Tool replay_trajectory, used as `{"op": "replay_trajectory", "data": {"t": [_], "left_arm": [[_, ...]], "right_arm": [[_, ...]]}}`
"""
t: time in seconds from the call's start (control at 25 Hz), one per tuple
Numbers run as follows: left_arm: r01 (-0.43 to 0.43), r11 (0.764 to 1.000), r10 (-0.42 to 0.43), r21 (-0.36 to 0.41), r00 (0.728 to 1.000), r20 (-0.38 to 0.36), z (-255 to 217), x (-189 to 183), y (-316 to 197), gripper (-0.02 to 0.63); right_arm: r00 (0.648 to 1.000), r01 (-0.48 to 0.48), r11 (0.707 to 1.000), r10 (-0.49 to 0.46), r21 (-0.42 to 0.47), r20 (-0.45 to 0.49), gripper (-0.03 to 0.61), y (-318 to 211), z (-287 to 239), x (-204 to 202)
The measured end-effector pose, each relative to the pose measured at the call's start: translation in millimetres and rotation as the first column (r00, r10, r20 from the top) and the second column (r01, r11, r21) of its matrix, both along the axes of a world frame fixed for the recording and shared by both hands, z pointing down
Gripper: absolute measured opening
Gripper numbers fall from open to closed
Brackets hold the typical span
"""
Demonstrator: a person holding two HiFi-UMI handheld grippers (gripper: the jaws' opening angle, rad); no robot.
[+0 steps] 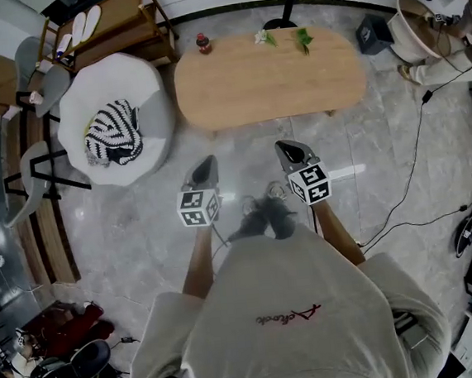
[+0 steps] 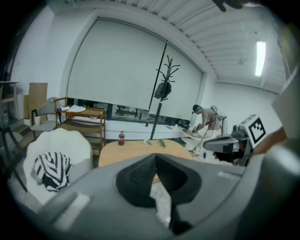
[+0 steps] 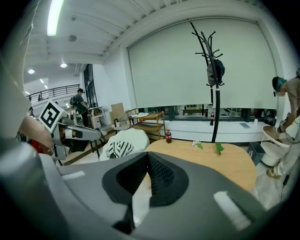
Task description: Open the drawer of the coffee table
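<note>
The coffee table [image 1: 268, 77] is an oval light-wood top standing on the marble floor ahead of me; it also shows in the left gripper view [image 2: 136, 150] and the right gripper view [image 3: 220, 161]. No drawer front shows in any view. My left gripper [image 1: 207, 163] and right gripper [image 1: 286, 147] hang side by side in the air, short of the table's near edge and pointing toward it. Both are shut with nothing between the jaws, as seen in the left gripper [image 2: 156, 157] view and the right gripper [image 3: 146, 155] view.
On the table's far edge stand a small cola bottle [image 1: 203, 43] and green sprigs [image 1: 303, 39]. A white armchair [image 1: 147, 84] with a striped cloth [image 1: 112, 134] sits left of the table. A coat stand [image 1: 289, 4] rises behind it. A cable [image 1: 410, 184] trails at right.
</note>
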State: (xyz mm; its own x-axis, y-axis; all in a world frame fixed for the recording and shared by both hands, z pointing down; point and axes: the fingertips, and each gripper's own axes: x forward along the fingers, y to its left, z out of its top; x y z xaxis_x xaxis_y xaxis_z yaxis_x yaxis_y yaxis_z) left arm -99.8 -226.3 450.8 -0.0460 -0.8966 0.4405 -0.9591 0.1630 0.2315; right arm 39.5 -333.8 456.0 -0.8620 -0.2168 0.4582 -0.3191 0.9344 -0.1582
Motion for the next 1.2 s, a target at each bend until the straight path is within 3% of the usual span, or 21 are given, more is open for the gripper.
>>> {"op": "replay_trajectory", "data": {"t": [0.32, 0.72, 1.2], "left_arm": [[-0.040, 0.999, 0.038, -0.024, 0.997, -0.068, 41, -16, 43, -0.001], [-0.013, 0.998, 0.004, -0.068, 0.992, -0.129, 86, -12, 74, -0.001], [-0.038, 0.988, 0.016, -0.152, 0.990, -0.143, 160, 40, 78, -0.002]], "right_arm": [[0.998, -0.027, 1.000, 0.026, -0.009, -0.065, 0.003, 44, 22, -15], [0.991, -0.005, 0.999, 0.000, -0.038, -0.130, 0.003, 64, 55, -13], [0.984, -0.042, 0.991, 0.019, -0.129, -0.175, 0.003, 61, 156, 53]]}}
